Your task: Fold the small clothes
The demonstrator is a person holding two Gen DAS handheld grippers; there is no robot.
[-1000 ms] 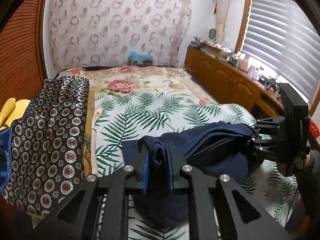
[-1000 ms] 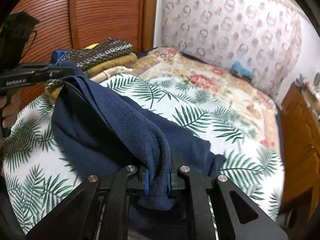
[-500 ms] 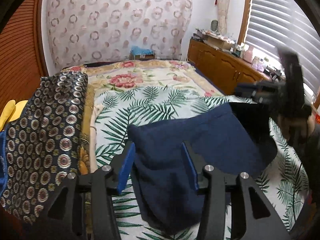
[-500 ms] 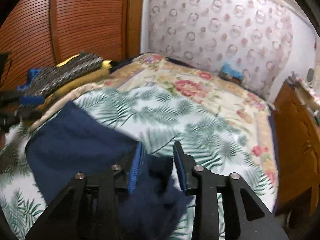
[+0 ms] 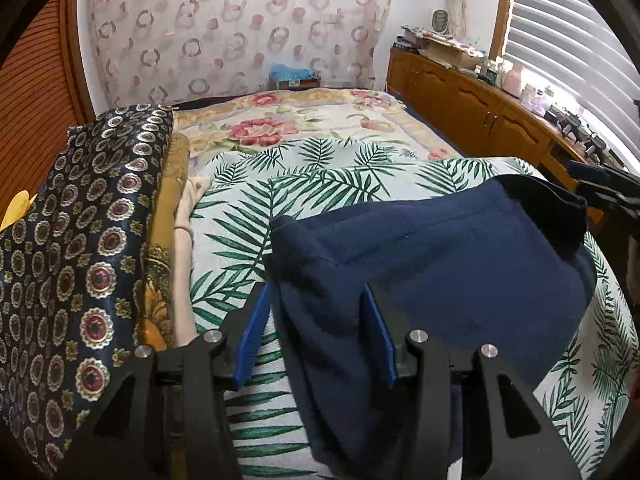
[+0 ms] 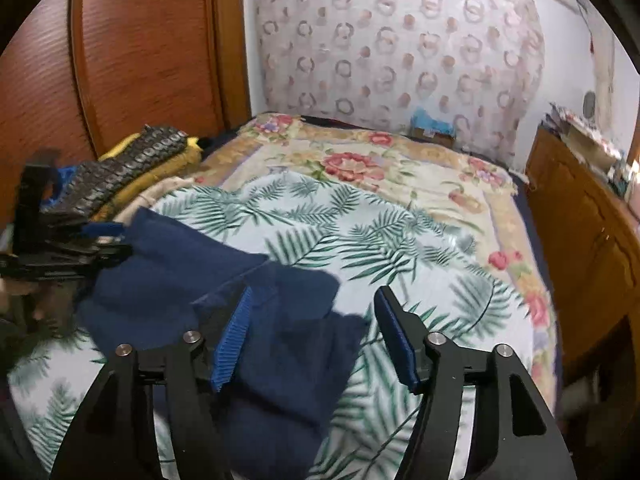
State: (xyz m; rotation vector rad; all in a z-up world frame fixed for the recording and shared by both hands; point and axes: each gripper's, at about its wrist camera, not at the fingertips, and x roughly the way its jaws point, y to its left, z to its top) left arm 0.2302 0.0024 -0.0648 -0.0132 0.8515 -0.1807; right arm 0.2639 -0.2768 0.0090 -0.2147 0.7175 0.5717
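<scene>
A navy blue garment (image 5: 440, 264) lies folded over on the palm-leaf bedspread (image 5: 320, 176). My left gripper (image 5: 316, 320) hangs over its near left corner, open, the blue pads apart and not pressing the cloth that lies between them. In the right wrist view the same garment (image 6: 172, 272) spreads to the left and under my right gripper (image 6: 316, 320). Its jaws are opening, with navy cloth beneath them and nothing gripped. Each gripper shows at the edge of the other's view: the right gripper (image 5: 608, 192) and the left gripper (image 6: 72, 248).
A pile of folded clothes topped by a dark medallion-patterned cloth (image 5: 80, 240) sits along the bed's left side, also visible as the pile (image 6: 132, 168). A wooden cabinet (image 5: 480, 108) runs along the right wall. A wooden wardrobe door (image 6: 140, 60) stands behind the pile.
Both grippers were shut on bunched navy cloth held up between them. They have let go, and the garment has dropped flat on the bed. The right gripper has drawn away and widened.
</scene>
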